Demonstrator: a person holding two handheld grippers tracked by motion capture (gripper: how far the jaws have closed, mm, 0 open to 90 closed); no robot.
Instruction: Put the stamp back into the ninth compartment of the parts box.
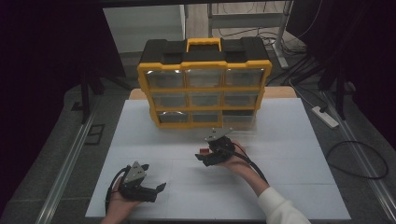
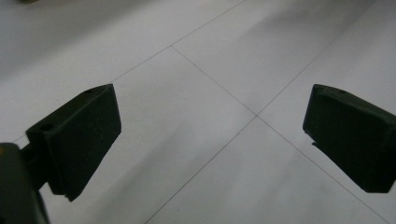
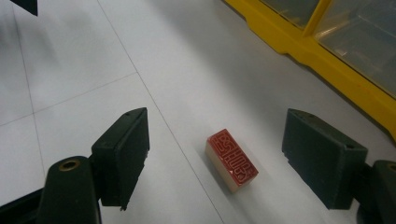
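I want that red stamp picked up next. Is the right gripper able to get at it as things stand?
Probably yes: the right gripper has its tongs open either side of the stamp, which lies alone on the white table.

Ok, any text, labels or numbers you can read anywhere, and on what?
Small rectangular stamp block with a red rubber face: raised characters, too stylised to read.
Yellow-and-black plastic drawer organiser: no readable label or brand.
White table top: only thin grid lines, no text.
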